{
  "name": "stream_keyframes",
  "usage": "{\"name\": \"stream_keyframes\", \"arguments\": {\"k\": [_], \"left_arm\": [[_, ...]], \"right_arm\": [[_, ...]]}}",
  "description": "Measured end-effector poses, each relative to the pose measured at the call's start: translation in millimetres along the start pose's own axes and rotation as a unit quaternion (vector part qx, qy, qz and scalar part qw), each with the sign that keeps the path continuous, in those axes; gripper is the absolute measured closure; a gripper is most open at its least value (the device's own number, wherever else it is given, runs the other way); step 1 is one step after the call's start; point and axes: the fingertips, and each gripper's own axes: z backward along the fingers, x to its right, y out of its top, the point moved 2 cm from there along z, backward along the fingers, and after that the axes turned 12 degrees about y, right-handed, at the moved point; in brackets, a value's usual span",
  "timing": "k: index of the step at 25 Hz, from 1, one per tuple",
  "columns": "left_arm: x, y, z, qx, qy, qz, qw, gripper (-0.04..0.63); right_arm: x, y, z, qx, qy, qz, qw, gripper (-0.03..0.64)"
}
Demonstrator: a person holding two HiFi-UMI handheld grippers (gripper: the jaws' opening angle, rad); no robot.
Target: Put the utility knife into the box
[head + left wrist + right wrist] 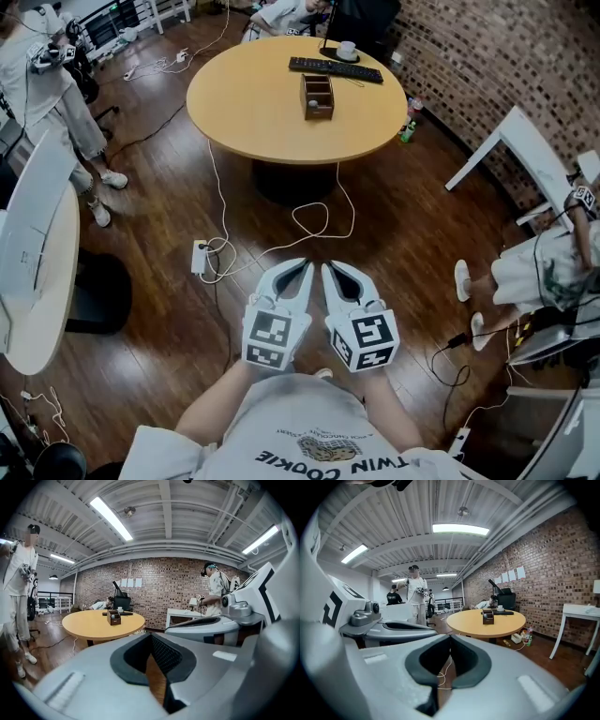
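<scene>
**A:** How do the jaws stand?

**B:** Both pairs are closed. The left gripper (303, 267) has its pads pressed together at the tip, and only bare floor shows through the gap behind them. The right gripper (330, 268) is the same. Neither has anything between its jaws. The two are held side by side, with their tips close to each other.

**A:** And the knife?

**B:** I can't make out the utility knife in any view. The box (318, 97), small, brown and open-topped, stands well ahead of both pairs of jaws, almost straight on from them. Something small and rounded sits inside it, too small to name.

**A:** What's it standing on?

**B:** A round table (244, 103) with a tan top. Past the box from the jaws lie a black keyboard (335, 68) and a white cup (347, 49).

**A:** And the room?

**B:** There's a dark plank floor (159, 309) under the jaws. White cables (221, 251) coil by a power strip (199, 257) just ahead and left of the left jaws. A brick wall (450, 56) runs far ahead to the right, with a white table (511, 136) in front of it. One person (56, 84) stands far off to the left, and another (544, 267) is off to the right.
</scene>
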Motion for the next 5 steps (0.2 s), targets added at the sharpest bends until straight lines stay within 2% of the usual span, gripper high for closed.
{"name": "stream_keyframes", "arguments": {"k": [5], "left_arm": [[32.7, -1.3, 14.7, 0.000, -0.001, -0.001, 1.0000, 0.588]], "right_arm": [[-1.5, -8.7, 31.8, -0.003, 0.004, 0.000, 1.000, 0.615]]}}
